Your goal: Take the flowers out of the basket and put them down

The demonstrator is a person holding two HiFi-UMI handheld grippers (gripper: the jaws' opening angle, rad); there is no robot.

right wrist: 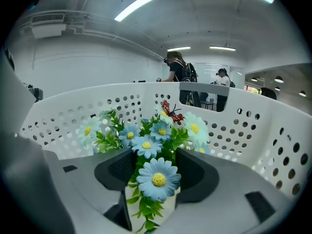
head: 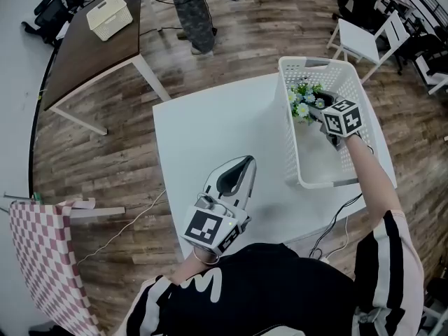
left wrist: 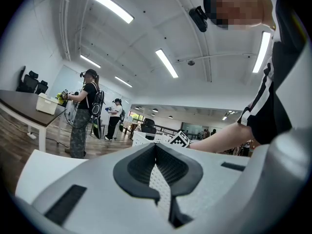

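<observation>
A bunch of blue and white artificial flowers (head: 302, 101) (right wrist: 146, 145) stands in the far end of the white perforated basket (head: 288, 140) (right wrist: 253, 126) on the right side of the white table (head: 210, 128). My right gripper (head: 319, 115) (right wrist: 153, 182) is down inside the basket, its jaws shut on the lower stems and white base of the flowers. My left gripper (head: 241, 164) (left wrist: 157, 172) rests on the table's near middle, well left of the basket, shut with nothing between its pads.
A brown table (head: 84, 54) with a cream box (head: 108, 16) stands at the upper left, and a person (head: 192, 12) stands beyond the white table. A white chair (head: 364, 40) is past the basket. Cables (head: 336, 222) hang off the near edge. A checked cloth (head: 42, 257) lies at lower left.
</observation>
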